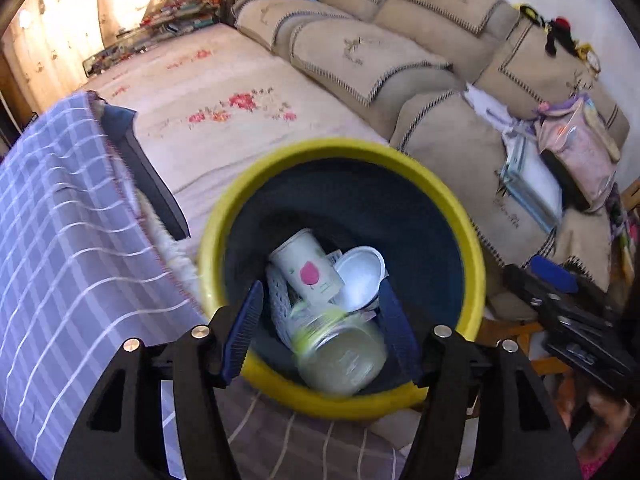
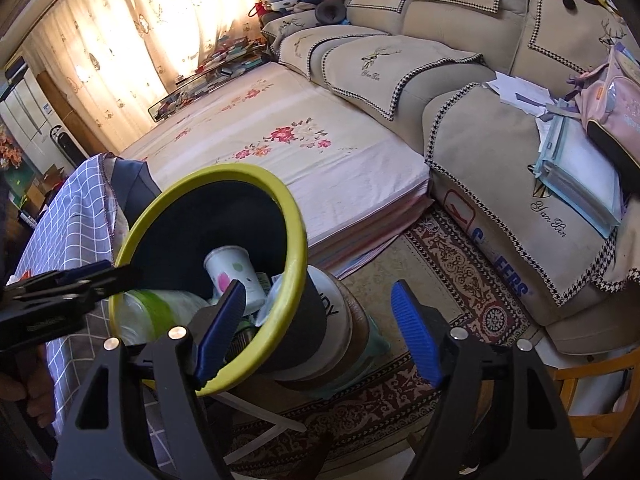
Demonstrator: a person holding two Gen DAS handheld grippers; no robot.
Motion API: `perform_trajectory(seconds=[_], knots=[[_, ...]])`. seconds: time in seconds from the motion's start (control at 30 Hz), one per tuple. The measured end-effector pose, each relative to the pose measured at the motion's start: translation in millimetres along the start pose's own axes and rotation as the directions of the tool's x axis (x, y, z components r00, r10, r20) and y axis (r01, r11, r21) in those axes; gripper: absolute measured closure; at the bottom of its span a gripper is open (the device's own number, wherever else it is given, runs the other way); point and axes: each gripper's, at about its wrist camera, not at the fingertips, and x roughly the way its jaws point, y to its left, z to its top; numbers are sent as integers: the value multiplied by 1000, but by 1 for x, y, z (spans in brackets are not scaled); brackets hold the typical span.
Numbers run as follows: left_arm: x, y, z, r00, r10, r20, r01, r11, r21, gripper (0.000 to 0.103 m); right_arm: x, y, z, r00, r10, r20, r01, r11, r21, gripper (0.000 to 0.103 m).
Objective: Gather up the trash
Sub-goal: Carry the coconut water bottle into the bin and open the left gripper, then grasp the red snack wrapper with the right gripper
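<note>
Left hand-held gripper [image 1: 320,316]: over the yellow-rimmed dark round bin [image 1: 460,216], jaws apart, clear plastic jar [image 1: 340,356] blurred between them, apparently loose. Bin already holds a white paper cup [image 1: 304,264] and white lid [image 1: 360,272]. Right hand-held gripper [image 2: 320,332]: open, straddling the rim, empty. Further trash: none visible.

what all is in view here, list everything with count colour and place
bin: one, yellow rim, dark inside, beside the checked cloth
cup: one, white with pink mark, in the bin
lid: one, white, in the bin by the cup
jar: one, clear, blurred, between the left jaws over the bin
checked cloth: one, purple and white, left
sofa: one, beige, behind
backpack: one, pink, on the sofa
rug: one, patterned, floor
left gripper: open, over the bin
right gripper: open, straddling the rim
</note>
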Motion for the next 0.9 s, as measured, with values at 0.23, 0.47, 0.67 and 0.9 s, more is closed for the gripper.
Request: perform_trajectory(seconds=[0.23, 0.47, 0.67, 0.9], knots=[[-94, 44, -51, 981, -7, 196, 17, 999, -50, 25, 0, 23, -1, 1000, 16, -6, -16, 999, -44, 32], [-180, 130, -128, 920, 164, 355, -78, 966, -245, 17, -2, 79, 3, 998, 58, -26, -62, 985, -159, 32], [-234, 220, -212, 833, 412, 368, -248, 874, -417, 14, -7, 165, -4, 984, 168, -55, -177, 934, -311, 32], [-276, 301, -284, 761, 554, 339, -311, 769, -558, 13, -15, 297, -23, 953, 279, -120, -301, 812, -500, 31]])
